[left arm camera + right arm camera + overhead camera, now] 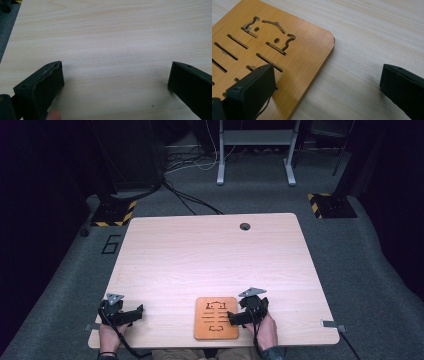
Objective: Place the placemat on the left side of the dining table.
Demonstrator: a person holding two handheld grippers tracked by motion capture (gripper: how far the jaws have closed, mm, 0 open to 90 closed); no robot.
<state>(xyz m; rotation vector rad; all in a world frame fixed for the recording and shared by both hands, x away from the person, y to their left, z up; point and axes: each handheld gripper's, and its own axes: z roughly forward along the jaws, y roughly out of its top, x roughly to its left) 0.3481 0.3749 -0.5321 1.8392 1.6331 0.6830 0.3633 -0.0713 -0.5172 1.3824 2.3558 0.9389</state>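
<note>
From above, a slotted wooden board (216, 318) lies flat at the near edge of the table (210, 250), the right gripper (235, 317) at its right edge and the left gripper (137, 312) well apart to its left

Along the left gripper (115, 75), the jaws stand wide apart over bare tabletop, holding nothing

Along the right gripper (327, 77), also wide open and empty, one jaw hovers over the board (274, 50), the other beyond its edge. The board looks thin, stiff, light and smooth; I'd pinch that overhung edge
</note>
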